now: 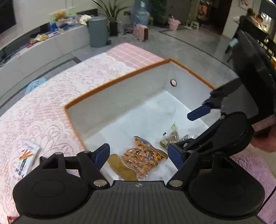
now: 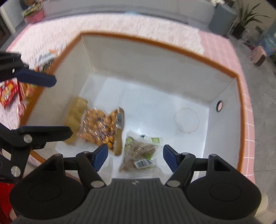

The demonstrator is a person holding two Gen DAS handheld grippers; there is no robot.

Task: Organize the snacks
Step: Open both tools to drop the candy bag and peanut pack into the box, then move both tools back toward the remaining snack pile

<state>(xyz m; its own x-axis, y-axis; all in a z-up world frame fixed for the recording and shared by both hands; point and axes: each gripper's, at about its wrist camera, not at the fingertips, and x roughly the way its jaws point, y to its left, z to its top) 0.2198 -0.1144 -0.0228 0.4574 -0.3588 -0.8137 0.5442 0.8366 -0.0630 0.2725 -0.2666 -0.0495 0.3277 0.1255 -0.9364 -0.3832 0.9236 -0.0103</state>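
Note:
A white box with an orange rim [image 1: 119, 82] [image 2: 172, 46] stands on the pink lace tablecloth [image 1: 43, 112]. On its floor lie a clear packet of orange snacks [image 1: 143, 158] [image 2: 98, 127] and a green-and-brown packet [image 1: 170, 136] [image 2: 139, 151]. My left gripper [image 1: 138, 153] hangs open above the orange packet, holding nothing. My right gripper [image 2: 136, 154] is open over the green-and-brown packet, its pads clear of it. One blue finger [image 1: 198, 112] of the right gripper shows in the left wrist view. A blue finger [image 2: 38, 78] of the left gripper shows in the right wrist view.
A white-and-orange snack packet [image 1: 25, 158] lies on the cloth left of the box, with red packets [image 2: 8, 93] nearby. Beyond the table are a grey bin [image 1: 97, 31], a potted plant [image 1: 112, 15] and a low white bench [image 1: 43, 46]. A pink rug [image 1: 250, 165] is at the right.

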